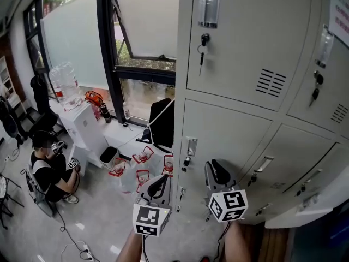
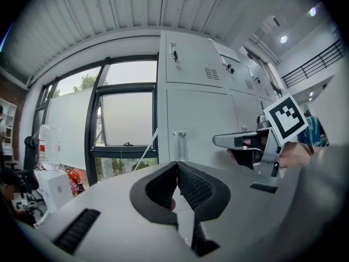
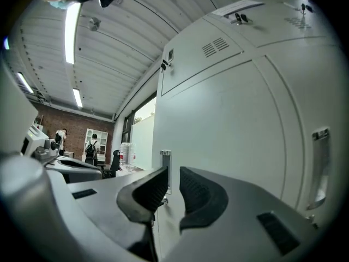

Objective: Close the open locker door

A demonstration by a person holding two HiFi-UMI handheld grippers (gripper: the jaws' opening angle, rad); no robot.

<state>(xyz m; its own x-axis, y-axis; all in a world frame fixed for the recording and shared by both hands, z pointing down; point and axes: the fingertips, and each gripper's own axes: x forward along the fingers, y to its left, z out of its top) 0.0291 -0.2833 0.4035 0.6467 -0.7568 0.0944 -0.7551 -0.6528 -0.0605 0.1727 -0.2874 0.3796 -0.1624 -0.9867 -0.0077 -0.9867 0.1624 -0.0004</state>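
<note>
A bank of grey lockers (image 1: 245, 64) fills the right of the head view. Low at the right a pale slab (image 1: 305, 209) juts out from the bottom row; it looks like the top edge of an open door. My left gripper (image 1: 160, 183) hangs just left of the lockers' corner, its tips touching and nothing in them (image 2: 177, 165). My right gripper (image 1: 218, 171) is held up to the closed middle-row door (image 1: 229, 132), near its latch plate (image 1: 190, 146). A narrow gap parts its jaws (image 3: 173, 173), and the latch plate (image 3: 165, 165) shows beyond them, untouched.
A person (image 1: 49, 171) sits on the floor at the left, beside a white cabinet (image 1: 82, 127) carrying a water bottle (image 1: 65, 83). Red-and-white packets (image 1: 143, 157) lie on the floor under the window (image 1: 144, 42). A cable (image 1: 76, 239) trails across the floor.
</note>
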